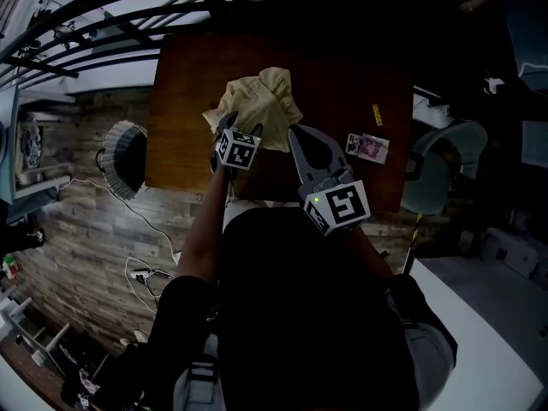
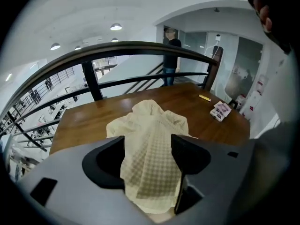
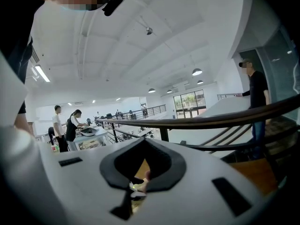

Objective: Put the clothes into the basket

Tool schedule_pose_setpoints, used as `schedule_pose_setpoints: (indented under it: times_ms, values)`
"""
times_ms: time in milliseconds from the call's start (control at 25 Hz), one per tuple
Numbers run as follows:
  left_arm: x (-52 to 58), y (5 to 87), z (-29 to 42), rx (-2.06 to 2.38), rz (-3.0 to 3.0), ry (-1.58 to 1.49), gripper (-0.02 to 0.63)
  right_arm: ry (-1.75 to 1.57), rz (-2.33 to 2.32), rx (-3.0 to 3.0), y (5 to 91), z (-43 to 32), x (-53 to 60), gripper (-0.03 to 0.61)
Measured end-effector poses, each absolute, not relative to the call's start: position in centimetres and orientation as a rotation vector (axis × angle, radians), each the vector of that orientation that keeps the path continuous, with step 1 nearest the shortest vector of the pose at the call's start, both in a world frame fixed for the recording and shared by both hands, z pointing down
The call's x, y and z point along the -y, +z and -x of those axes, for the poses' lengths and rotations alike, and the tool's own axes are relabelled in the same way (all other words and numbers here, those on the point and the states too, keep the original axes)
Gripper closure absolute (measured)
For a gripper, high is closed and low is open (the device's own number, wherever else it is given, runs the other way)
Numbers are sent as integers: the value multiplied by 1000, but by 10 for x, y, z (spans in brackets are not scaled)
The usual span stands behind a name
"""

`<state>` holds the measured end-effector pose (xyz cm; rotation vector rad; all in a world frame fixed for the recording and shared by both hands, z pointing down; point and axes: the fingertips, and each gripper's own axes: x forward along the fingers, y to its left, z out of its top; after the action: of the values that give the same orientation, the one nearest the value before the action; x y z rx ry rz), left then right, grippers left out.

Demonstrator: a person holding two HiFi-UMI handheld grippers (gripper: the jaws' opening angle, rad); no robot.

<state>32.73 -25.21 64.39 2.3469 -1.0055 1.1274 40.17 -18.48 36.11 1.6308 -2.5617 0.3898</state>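
Head view: a wooden table [image 1: 188, 101] carries the yellow cloth [image 1: 261, 101], bunched near its middle. Left gripper view: I find my left gripper [image 2: 147, 146] released, jaws apart with the cloth between them. Right gripper view: my right gripper [image 3: 143, 142] is clenched, holding nothing.

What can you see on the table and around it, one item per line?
cloth: one, pale yellow, crumpled on the table, left of middle
table: one, dark brown wood, beside the railing
small packet: one, pink and white, on the table's right side
small strip: one, yellow, on the table just beyond the packet
railing: one, dark, along the table's far edge
chair: one, grey-green, right of the table
left gripper: one, grey, open, a jaw on either side of the cloth
right gripper: one, grey, shut, over the table's near edge
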Motion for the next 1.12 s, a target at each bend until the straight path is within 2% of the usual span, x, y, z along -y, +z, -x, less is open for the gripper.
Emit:
schedule_pose_setpoints:
  times_ms: [680,1040,1120]
  values:
    - [256,709,-323,914,-2135,1322,298,423,-1645,2541,368,-413,190,569]
    - [250,714,-329,891,-2190,1381,495,438,-1662,2509,377,-419,190,568]
    - [249,714,-329,893,-2206,1410,520,431,-1653,2517,376,-415,190,569]
